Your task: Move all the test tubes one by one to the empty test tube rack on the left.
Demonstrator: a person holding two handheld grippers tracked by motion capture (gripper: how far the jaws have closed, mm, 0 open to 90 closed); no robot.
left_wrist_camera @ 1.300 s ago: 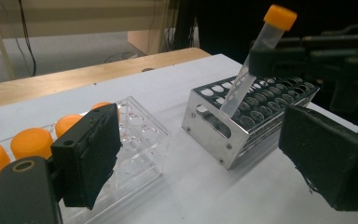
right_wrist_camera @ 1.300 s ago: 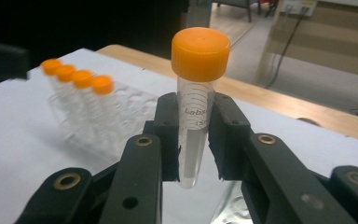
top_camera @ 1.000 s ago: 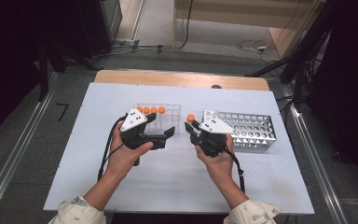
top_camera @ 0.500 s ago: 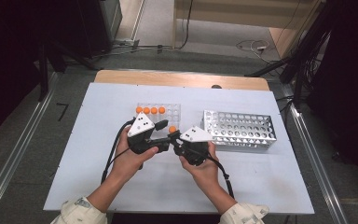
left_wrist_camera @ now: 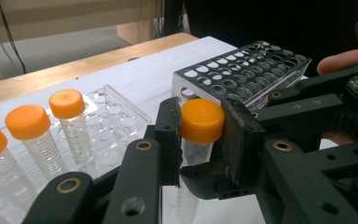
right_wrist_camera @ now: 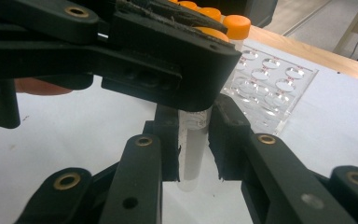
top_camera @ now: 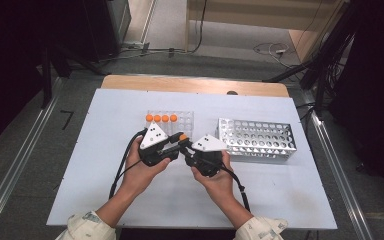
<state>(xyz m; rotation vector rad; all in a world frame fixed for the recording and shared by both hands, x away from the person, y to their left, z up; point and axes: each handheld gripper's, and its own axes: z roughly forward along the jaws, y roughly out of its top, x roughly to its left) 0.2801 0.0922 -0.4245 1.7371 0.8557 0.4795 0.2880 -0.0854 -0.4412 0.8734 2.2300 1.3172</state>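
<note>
We are mid-handover: our left gripper (left_wrist_camera: 200, 140) pinches the orange screw cap (left_wrist_camera: 202, 120) of the clear plastic tube (right_wrist_camera: 191, 144) (held above the bench), having just closed, right gripper (right_wrist_camera: 193, 140) fingers clamping its body; next, twist apart.

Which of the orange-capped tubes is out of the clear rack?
The orange-capped clear tube held between the two grippers: left gripper clamps its cap, right gripper its body. The other capped tubes stand upright in the clear plastic rack.

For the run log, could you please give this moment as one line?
left gripper: just closed on tube cap | right gripper: shut on tube body | handover above table
</note>
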